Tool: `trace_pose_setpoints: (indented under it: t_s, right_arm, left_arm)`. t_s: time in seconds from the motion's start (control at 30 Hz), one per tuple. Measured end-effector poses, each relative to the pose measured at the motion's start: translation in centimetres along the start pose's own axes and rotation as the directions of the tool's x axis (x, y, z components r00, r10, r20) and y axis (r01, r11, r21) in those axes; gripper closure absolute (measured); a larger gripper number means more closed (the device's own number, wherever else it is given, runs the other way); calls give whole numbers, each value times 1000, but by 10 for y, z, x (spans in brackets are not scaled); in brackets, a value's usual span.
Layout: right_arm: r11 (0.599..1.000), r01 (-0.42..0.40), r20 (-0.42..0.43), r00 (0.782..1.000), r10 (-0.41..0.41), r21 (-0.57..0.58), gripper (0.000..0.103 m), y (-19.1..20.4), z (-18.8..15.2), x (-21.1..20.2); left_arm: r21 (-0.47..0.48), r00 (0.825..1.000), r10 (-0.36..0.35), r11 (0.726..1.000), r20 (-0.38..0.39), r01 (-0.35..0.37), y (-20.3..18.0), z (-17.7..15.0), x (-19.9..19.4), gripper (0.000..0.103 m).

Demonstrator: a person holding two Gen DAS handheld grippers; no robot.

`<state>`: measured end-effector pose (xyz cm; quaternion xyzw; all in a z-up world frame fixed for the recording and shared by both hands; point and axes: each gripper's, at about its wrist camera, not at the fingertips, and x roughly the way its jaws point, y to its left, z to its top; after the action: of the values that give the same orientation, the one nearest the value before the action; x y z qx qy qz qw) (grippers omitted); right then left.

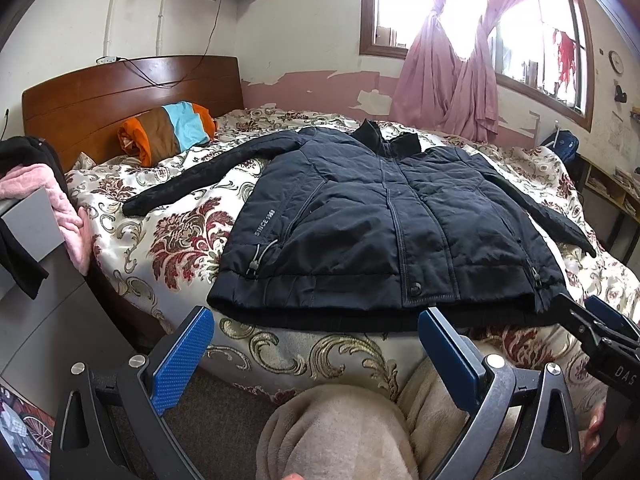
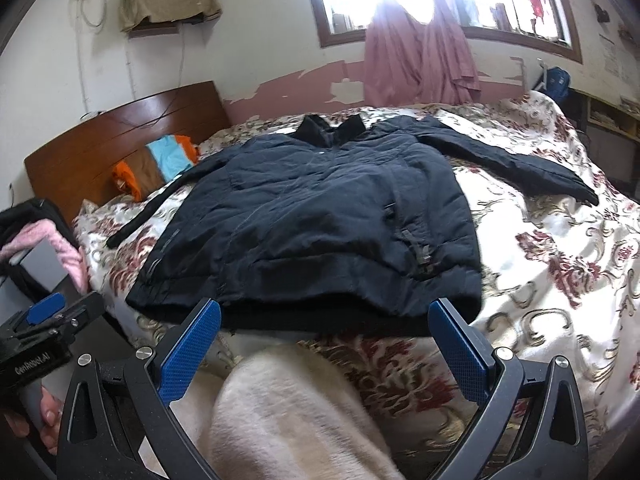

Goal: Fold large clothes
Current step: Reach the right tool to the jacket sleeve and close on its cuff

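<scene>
A dark navy padded jacket (image 1: 380, 220) lies flat and face up on the bed, collar toward the far wall, both sleeves spread outward. It also shows in the right wrist view (image 2: 316, 216). My left gripper (image 1: 316, 344) is open and empty, just short of the jacket's hem near its left half. My right gripper (image 2: 324, 336) is open and empty, just short of the hem at its right half. The right gripper (image 1: 600, 324) also shows at the right edge of the left wrist view, and the left gripper (image 2: 52, 312) at the left edge of the right wrist view.
The bed has a floral cover (image 1: 176, 236) and a wooden headboard (image 1: 120, 92). A striped rolled cloth (image 1: 168, 128) lies by the headboard. A grey stand with pink and black clothes (image 1: 36, 208) is at the left. A beige fleece-clad leg (image 1: 340, 432) is below the grippers.
</scene>
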<state>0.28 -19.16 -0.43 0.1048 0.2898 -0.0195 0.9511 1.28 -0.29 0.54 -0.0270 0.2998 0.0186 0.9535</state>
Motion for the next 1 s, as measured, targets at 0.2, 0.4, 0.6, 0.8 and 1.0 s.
trace_pose_setpoints:
  t_s: [0.2,0.4,0.6,0.8,1.0]
  right_arm:
    - [998,52,3,999,-52,36,1,-44,32,2]
    - [986,151,32,988,-153,64,1,-108,63,12]
    - [972,202,-23,979,-200,119,1,-174,86,43]
    - [966,187,-108,980,-169,178,1,-229,104,80]
    - [915,211,-169,972,-161,344,1,-297,112,122]
  left_arm:
    - [-57,998,-33,998,-44,31,-10,44,14,0]
    - [8,997,-43,999,-67,43,-49,89,35,0]
    - [115,992,-83,989,-96,93,-103,123,69,0]
    - [191,978,-158,965,-136,182,-162,141,123,0]
    - [228,958,-239,935,-157,271,-211,154,183,0]
